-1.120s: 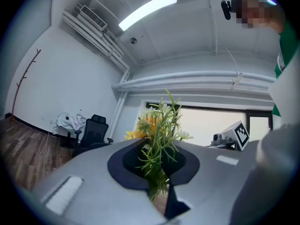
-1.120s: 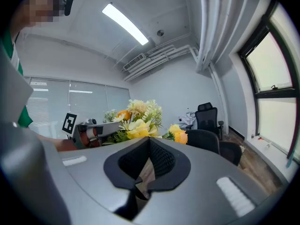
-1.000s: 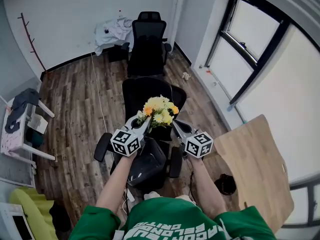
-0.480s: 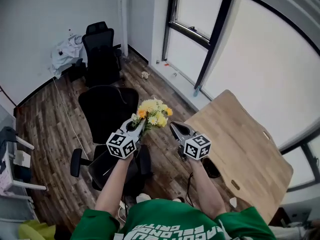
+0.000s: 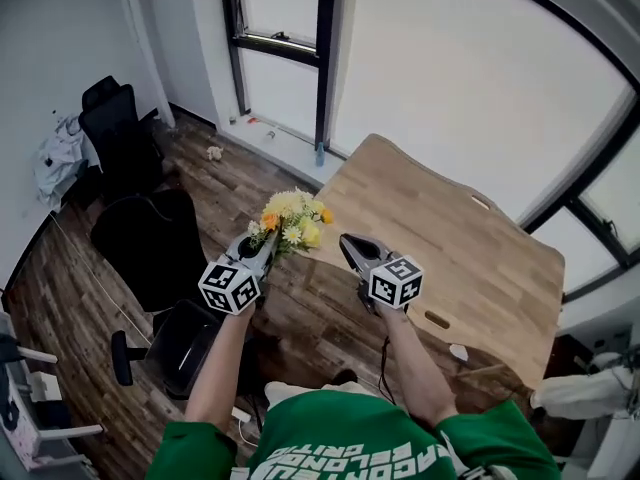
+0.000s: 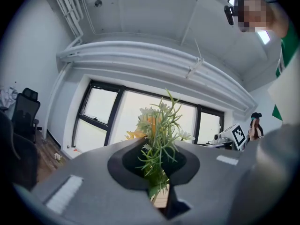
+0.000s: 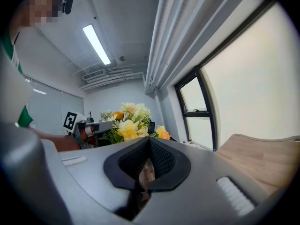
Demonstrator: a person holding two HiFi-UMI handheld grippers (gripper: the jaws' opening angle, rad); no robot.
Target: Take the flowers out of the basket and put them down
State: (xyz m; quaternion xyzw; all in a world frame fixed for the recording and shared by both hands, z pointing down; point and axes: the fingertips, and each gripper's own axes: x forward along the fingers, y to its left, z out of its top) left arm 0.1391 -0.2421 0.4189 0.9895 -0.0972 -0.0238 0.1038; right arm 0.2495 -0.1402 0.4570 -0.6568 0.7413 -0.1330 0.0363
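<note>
A bunch of yellow, white and orange flowers [image 5: 290, 220] with green stems stands upright in my left gripper [image 5: 262, 244], which is shut on the stems. In the left gripper view the stems [image 6: 158, 172] sit pinched between the dark pads, with the blooms above. My right gripper [image 5: 347, 242] is held beside it, a little to the right, shut with nothing in it. The right gripper view shows the flowers [image 7: 127, 122] and the left gripper [image 7: 92, 126] to its left. Both grippers hover near the edge of a light wooden table [image 5: 450, 228]. No basket is in view.
Black office chairs [image 5: 145, 238] [image 5: 118, 118] stand on the wood floor at the left, one with a white cloth [image 5: 58, 160] next to it. Tall windows [image 5: 280, 43] line the far wall. A small white object [image 5: 458, 352] lies at the table's near edge.
The person has turned right, so the chairs slid to the left and the wooden table came in front. Both grippers swung along with the flowers; the grip is unchanged.
</note>
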